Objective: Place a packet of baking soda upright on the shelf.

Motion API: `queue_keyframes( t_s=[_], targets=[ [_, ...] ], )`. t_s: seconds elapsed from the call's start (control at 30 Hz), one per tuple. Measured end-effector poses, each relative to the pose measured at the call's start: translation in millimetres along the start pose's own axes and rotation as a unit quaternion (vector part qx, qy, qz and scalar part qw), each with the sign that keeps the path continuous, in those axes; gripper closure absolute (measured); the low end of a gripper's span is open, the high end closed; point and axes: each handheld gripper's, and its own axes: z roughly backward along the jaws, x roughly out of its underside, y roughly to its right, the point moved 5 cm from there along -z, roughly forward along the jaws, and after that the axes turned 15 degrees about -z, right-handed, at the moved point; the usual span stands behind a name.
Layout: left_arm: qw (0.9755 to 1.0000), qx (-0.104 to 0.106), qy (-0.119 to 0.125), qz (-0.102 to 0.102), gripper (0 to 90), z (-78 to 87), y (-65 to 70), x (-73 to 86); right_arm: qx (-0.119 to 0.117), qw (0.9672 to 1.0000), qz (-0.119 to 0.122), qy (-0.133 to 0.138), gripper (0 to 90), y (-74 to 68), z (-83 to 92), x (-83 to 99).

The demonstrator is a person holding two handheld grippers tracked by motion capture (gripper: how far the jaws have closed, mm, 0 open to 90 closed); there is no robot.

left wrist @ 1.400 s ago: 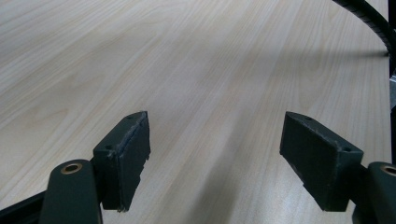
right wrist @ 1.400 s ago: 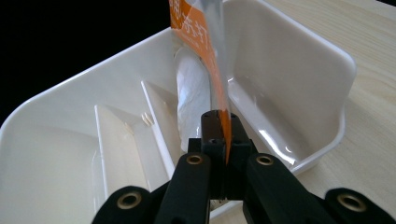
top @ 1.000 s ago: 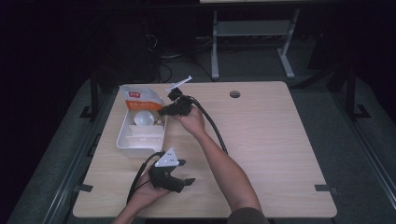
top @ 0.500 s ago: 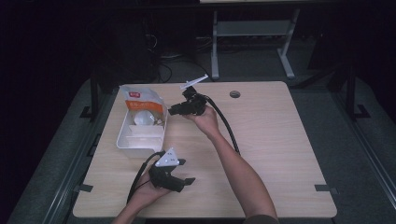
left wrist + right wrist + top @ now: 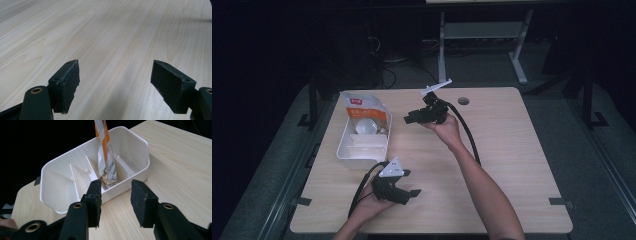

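- At ten o'clock on the table, the pouch stands upright in the far compartment of my white bin.
- Right gripper: jaws just been opening, nothing between them; I judge placement done, retreat next.
- Left gripper: jaws apart, empty, at six o'clock.
- Pouch print unreadable; the bin's other compartments are hard to make out.

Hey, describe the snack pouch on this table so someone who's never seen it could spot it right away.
Start at the wooden table and look to its left side, where a white divided tray sits. The pouch stands upright in the tray's far end compartment. It is the only orange and white printed packet there; the tray's other compartments look bare.
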Motion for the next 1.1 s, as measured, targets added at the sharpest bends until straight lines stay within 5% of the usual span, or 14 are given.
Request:
queue_keyframes(
  t_s=[1.1],
  targets=[
    [1.0, -0.005, -0.005, 0.006, 21.8, -1.8, -3.5, 1.7, 0.007, 0.9996, -0.021, 0.015, 43.8, 12.1, 71.9, 33.0]
  ],
)
